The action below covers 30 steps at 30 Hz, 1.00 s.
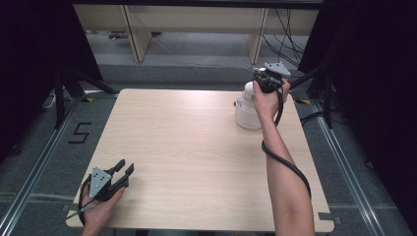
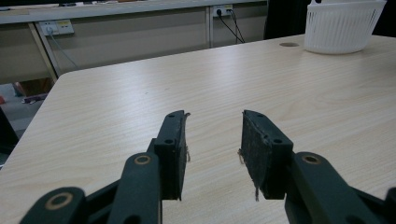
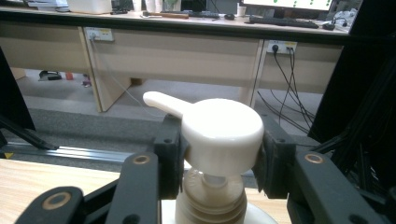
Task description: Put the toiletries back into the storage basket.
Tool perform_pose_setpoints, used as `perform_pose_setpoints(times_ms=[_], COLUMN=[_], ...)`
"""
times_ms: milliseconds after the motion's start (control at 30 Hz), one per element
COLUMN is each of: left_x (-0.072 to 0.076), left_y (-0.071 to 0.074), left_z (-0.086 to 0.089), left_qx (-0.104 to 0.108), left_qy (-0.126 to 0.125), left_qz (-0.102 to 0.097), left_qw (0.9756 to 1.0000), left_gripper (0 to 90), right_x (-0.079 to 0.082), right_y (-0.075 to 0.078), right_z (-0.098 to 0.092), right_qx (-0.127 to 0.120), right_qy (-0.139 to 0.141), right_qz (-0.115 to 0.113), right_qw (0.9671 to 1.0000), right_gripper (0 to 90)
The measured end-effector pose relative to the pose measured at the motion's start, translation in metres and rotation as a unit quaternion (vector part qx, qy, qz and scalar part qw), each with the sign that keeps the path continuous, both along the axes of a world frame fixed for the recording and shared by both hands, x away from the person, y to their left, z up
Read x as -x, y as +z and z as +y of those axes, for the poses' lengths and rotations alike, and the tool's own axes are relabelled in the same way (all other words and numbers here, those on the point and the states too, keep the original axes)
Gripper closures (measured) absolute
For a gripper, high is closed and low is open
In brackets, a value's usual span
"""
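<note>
A white pump bottle (image 1: 249, 90) stands in a white ribbed basket (image 1: 246, 117) at the table's far right. My right gripper (image 1: 258, 81) is shut on the bottle's pump head (image 3: 219, 129), one jaw on each side, with the spout pointing left and away. The bottle's neck (image 3: 211, 196) shows just below the head. My left gripper (image 1: 125, 166) rests low over the near left corner of the wooden table (image 1: 187, 142), held by a hand. It is open (image 2: 215, 135) with nothing between its worn pads. It faces the basket (image 2: 343, 24) far across the table.
Black curtains and stands flank the table on both sides. A light wooden bench (image 1: 196, 22) with wall sockets and cables runs behind the far edge. A small round hole (image 2: 288, 45) sits in the tabletop near the basket. The right gripper's cable (image 1: 290, 167) hangs along the forearm.
</note>
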State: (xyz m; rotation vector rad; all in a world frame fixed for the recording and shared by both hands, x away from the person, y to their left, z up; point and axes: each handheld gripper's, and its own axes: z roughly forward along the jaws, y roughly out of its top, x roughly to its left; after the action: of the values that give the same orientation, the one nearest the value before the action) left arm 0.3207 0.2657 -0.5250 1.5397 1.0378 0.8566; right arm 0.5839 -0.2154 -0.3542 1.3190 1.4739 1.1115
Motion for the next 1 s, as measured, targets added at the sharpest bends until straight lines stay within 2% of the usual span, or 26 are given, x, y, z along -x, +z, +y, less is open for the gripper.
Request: perform_pose_setpoints(times_ms=[200, 267, 533, 633, 833, 867, 933, 1000], left_x=[-0.0001, 0.0, -0.0002, -0.0004, -0.0002, -0.0002, -0.0004, -0.0005], left_y=[-0.0002, -0.0002, -0.0003, -0.0003, -0.0002, -0.0002, -0.0003, -0.0004], left_z=[-0.0002, -0.0004, -0.0009, -0.001, -0.0009, -0.0009, -0.0009, -0.0011], left_qx=[0.0, -0.001, -0.002, -0.002, -0.001, -0.001, -0.001, -0.001], left_qy=[0.0, -0.001, -0.002, -0.003, -0.003, -0.003, -0.003, -0.003], left_qz=[-0.002, -0.001, -0.003, -0.003, -0.002, -0.002, -0.002, -0.003], left_qw=[1.0, 1.0, 1.0, 1.0, 1.0, 1.0, 1.0, 1.0], left_gripper=[59.8, 59.8, 59.7, 59.6, 59.6, 59.6, 59.6, 59.6], right_x=[0.0007, 0.001, 0.0025, 0.0031, 0.0033, 0.0041, 0.0043, 0.0045], right_y=[-0.0008, -0.0006, 0.002, 0.0016, -0.0011, -0.0009, -0.0005, 0.0], right_z=[-0.0003, -0.0008, -0.0039, -0.003, -0.0035, -0.0022, -0.0025, -0.0022], right_qx=[0.006, -0.001, 0.017, 0.008, 0.012, 0.007, 0.02, 0.022], right_qy=[0.001, -0.002, 0.006, 0.003, 0.003, -0.002, 0.0, -0.001], right_qz=[-0.002, 0.001, 0.003, 0.007, 0.008, 0.01, 0.007, 0.008], right_qw=[1.0, 1.0, 0.9998, 0.9999, 0.9999, 0.9999, 0.9998, 0.9997], right_gripper=[59.3, 59.2, 55.3, 50.1, 38.5, 36.7, 34.0, 31.2])
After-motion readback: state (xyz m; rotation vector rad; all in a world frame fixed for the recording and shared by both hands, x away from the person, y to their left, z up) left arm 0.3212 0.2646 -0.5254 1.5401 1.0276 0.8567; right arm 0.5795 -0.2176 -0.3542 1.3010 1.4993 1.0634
